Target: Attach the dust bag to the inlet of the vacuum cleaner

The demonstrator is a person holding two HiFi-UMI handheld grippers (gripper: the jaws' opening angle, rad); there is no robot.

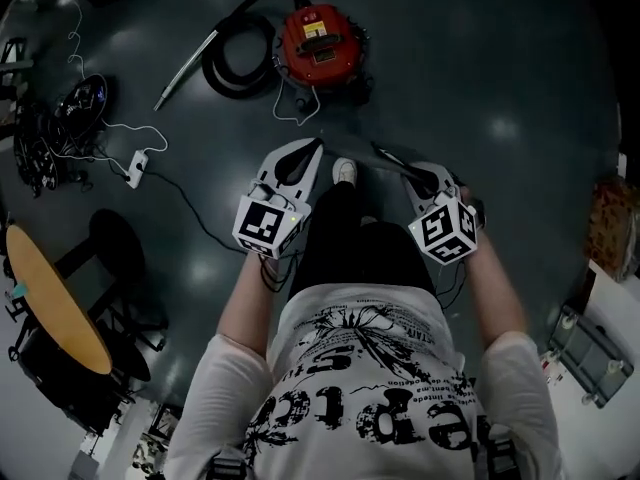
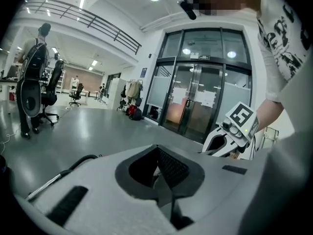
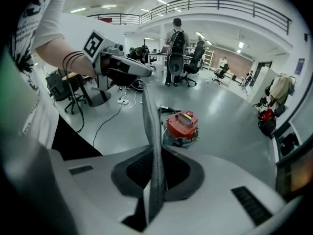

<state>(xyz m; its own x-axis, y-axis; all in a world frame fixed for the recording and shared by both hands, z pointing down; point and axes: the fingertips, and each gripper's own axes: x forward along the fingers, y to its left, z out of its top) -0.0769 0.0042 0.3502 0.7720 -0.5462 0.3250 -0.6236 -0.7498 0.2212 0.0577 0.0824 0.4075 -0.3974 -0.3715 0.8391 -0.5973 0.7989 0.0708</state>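
The red vacuum cleaner [image 1: 320, 43] stands on the grey floor ahead of me, its black hose [image 1: 235, 53] coiled to its left; it also shows in the right gripper view [image 3: 182, 125]. My right gripper [image 1: 392, 160] [image 3: 154, 180] is shut on the dust bag [image 3: 152, 141], a thin grey sheet seen edge-on that rises from the jaws. My left gripper [image 1: 316, 146] [image 2: 164, 180] is held level with it, about a hand's width to its left, jaws together with nothing visible between them. Both are at waist height, well short of the vacuum.
A round wooden table [image 1: 55, 298] stands at the left. Cables and a white power strip [image 1: 137, 165] lie on the floor front-left. A grey box [image 1: 590, 353] sits at the right. Glass doors [image 2: 195, 102] and a person with a backpack [image 3: 175, 43] are farther off.
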